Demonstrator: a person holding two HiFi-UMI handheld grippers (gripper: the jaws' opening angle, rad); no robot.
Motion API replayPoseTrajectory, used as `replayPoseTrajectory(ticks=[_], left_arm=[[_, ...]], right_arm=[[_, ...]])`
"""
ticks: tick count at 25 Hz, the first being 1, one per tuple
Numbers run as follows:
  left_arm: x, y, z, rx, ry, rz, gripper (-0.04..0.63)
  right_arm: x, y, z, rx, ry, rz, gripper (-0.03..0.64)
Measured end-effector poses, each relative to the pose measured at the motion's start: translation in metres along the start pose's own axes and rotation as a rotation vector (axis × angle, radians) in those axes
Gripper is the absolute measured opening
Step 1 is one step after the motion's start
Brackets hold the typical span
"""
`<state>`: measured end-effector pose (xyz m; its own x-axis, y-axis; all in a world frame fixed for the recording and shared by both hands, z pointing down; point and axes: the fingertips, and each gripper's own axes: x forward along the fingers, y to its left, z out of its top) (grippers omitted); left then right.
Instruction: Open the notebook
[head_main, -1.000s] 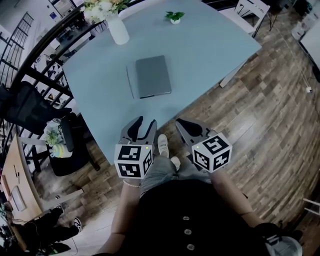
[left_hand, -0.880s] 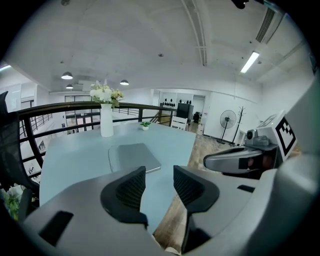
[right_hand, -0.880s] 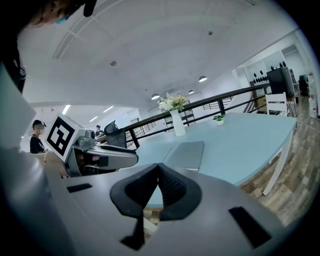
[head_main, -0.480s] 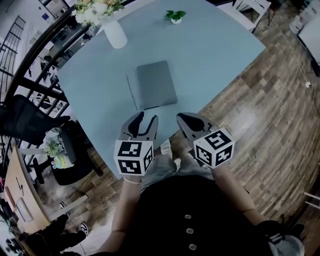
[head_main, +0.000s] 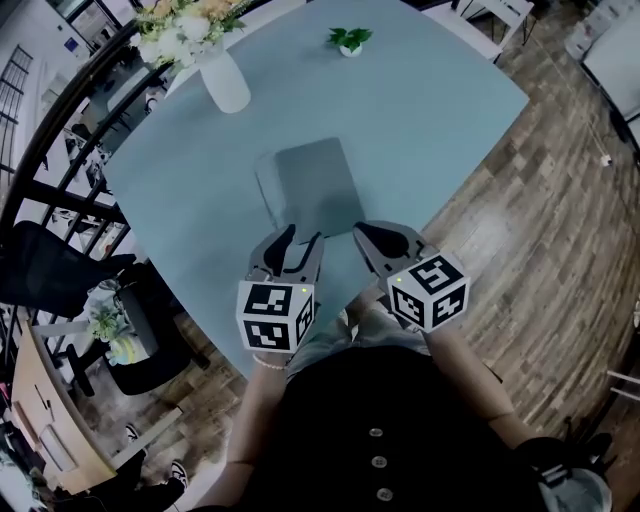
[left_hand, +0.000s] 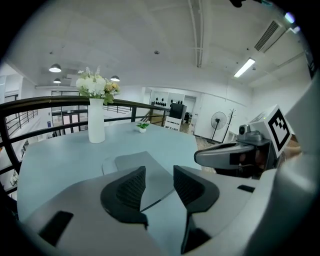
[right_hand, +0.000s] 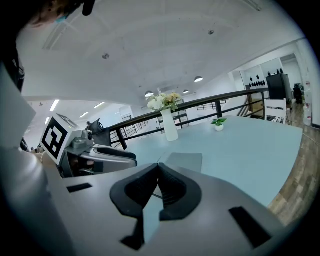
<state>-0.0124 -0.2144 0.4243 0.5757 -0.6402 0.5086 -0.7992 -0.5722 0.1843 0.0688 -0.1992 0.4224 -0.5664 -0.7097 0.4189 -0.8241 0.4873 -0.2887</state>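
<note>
The grey notebook (head_main: 312, 188) lies closed on the light blue table (head_main: 430, 110), with a thin pale edge along its left side. Both grippers hover over the table's near edge, just short of the notebook and not touching it. My left gripper (head_main: 298, 240) is open with a narrow gap and nothing in it; through that gap (left_hand: 159, 172) I see the notebook (left_hand: 135, 162). My right gripper (head_main: 368, 236) is shut on nothing, its pads meeting at the tips (right_hand: 159, 169), and the notebook (right_hand: 185, 161) lies just beyond them.
A white vase of flowers (head_main: 222, 80) stands at the table's far left and a small potted plant (head_main: 348, 40) at its far edge. A black railing and a black chair (head_main: 50, 270) are on the left, with wooden floor (head_main: 540, 200) on the right.
Both grippers have moved forward from over the floor to above the table's near edge, closer to the notebook. Neither gripper's jaws have visibly changed.
</note>
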Motion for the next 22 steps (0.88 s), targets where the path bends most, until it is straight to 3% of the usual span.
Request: replayPoseTrajectory(ticks=[8,22], left_arm=[[0.006,0.013,-0.004,0.010,0.018,-0.049,0.173],[0.026,0.018,-0.014,0.010,0.060,-0.067,0.173]], right_arm=[[0.022,0.002,-0.006,0.020,0.027,-0.030,0.006],[0.026,-0.018,-0.019,0.046,0.073,-0.058,0.006]])
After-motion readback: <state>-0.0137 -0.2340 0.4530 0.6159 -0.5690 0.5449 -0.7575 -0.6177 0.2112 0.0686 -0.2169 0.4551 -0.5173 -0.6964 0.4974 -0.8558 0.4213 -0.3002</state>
